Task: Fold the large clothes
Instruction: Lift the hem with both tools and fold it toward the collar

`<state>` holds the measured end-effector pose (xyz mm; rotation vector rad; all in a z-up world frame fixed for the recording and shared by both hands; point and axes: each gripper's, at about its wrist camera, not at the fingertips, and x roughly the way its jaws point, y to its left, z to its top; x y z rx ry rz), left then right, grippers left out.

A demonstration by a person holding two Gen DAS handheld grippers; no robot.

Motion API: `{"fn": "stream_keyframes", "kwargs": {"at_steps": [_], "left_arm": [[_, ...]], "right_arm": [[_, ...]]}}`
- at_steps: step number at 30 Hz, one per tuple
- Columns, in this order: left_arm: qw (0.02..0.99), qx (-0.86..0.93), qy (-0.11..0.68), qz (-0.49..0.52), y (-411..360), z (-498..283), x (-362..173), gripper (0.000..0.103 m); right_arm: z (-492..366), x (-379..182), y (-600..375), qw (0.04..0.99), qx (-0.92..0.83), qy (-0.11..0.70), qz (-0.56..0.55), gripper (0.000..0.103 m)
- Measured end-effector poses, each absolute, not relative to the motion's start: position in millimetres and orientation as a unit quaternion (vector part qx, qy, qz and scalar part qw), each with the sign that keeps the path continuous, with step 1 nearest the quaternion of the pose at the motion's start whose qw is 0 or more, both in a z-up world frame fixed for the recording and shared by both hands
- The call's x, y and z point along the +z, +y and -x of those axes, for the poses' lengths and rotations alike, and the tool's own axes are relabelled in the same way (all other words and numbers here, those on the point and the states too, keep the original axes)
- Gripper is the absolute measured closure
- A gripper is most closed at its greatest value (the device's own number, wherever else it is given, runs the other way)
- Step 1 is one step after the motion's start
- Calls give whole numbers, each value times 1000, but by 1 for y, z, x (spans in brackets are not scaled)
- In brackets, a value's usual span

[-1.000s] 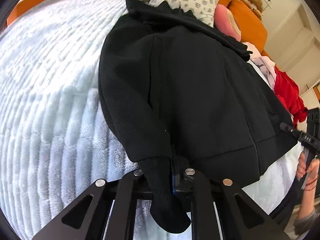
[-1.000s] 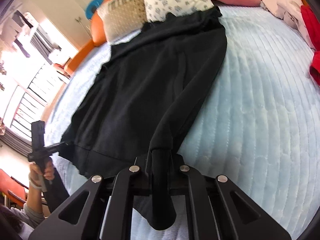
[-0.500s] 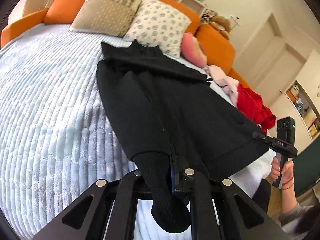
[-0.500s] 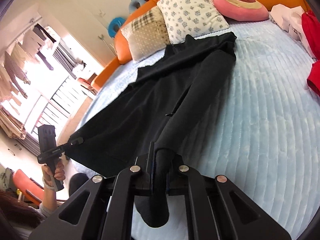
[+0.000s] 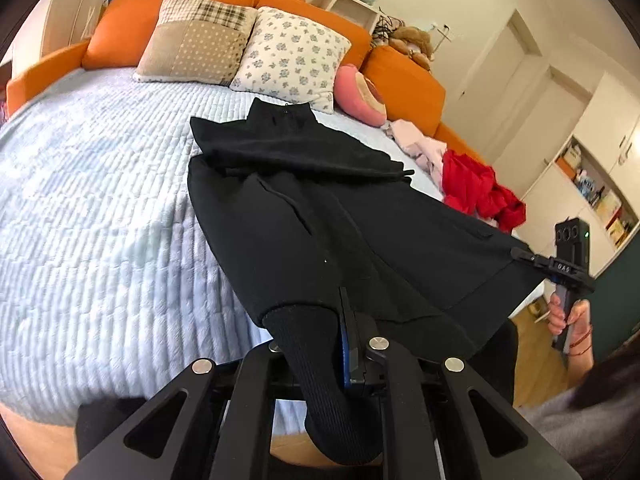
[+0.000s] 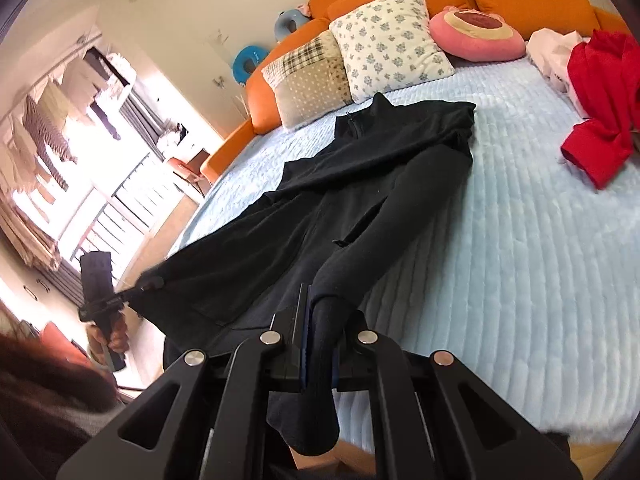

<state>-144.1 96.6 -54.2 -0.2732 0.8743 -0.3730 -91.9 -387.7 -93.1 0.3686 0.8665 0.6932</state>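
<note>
A large black zip jacket [image 5: 320,208] lies collar-first toward the pillows on the pale blue bed [image 5: 100,220]; it also shows in the right wrist view [image 6: 352,184]. My left gripper [image 5: 320,344] is shut on one ribbed sleeve cuff [image 5: 316,360] and the hem corner, held up off the bed's near edge. My right gripper [image 6: 320,340] is shut on the other cuff [image 6: 320,376] and hem corner. Each gripper shows in the other's view, right [image 5: 532,258] and left [image 6: 150,282]. The hem is stretched between them.
Patchwork [image 5: 196,40] and floral [image 5: 292,60] pillows and a pink cushion [image 5: 360,96] line the orange headboard. A red garment [image 5: 476,188] and pale clothes [image 5: 416,144] lie on the bed's right side. Cupboards and doors stand beyond.
Both grippers have pulled back and up from the bed with the cuffs, drawing the jacket's lower half taut and lifting the hem off the blanket.
</note>
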Motion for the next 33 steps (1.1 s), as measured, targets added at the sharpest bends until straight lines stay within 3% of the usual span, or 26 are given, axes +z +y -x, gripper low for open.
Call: {"fn": "stream_keyframes", "kwargs": {"at_steps": [9,15,24,33], "left_arm": [[860,-149,468,141,99,126,-90,90],[863,-146,452,170,117,90,-87,89],[880,-147,420,166,125,-12,-57,89],[869,-117,426,223,153,-133,-70,89]], "right_arm": [[91,-134,-381,814,305,463,-174,95],[63,-129,-377,818,307,453,-174,95],[-35,-92,-363,842,307,415,-154,95],[-160,-105,-351,842,279,428,-171,95]]}}
